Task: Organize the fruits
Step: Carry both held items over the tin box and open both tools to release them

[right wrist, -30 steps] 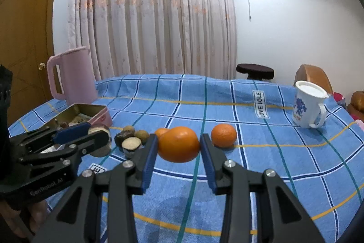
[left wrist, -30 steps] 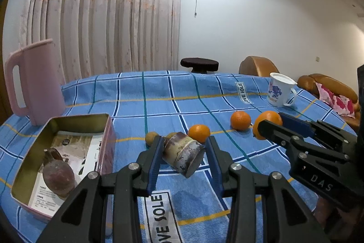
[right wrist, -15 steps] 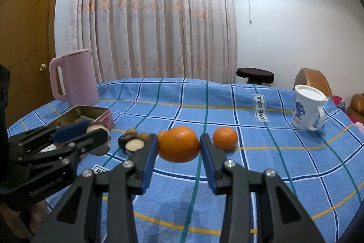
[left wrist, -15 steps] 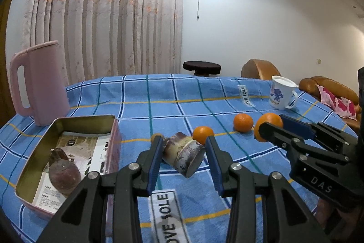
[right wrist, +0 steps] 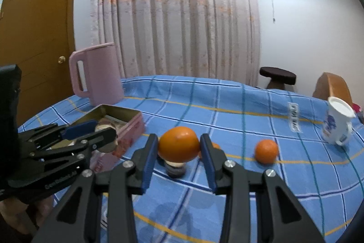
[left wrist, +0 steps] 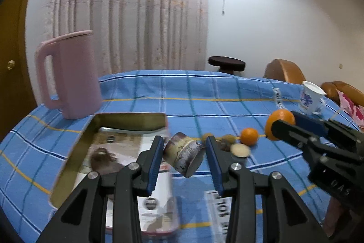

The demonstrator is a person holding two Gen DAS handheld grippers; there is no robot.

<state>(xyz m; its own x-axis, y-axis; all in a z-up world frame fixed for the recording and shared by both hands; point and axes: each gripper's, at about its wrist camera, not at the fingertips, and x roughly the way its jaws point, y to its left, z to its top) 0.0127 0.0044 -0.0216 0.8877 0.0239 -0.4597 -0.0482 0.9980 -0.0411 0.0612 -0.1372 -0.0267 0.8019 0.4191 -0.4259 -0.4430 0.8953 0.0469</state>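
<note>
While the left gripper (left wrist: pixel 184 157) clamps a mottled fruit (left wrist: pixel 184 156) just beside the tin (left wrist: pixel 75 145), the right gripper (right wrist: pixel 179 152) pinches an orange (right wrist: pixel 178 147) above the tablecloth (right wrist: pixel 227 197). Orange looks firm, round, likely slippery; grip across its widest middle.

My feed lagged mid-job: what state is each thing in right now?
Left hand-held gripper: shut on the brownish fruit, lifted.
Right hand-held gripper: shut on the large orange.
Tin box: open, one dark fruit inside.
Small orange: loose on tablecloth.
Mug: upright.
</note>
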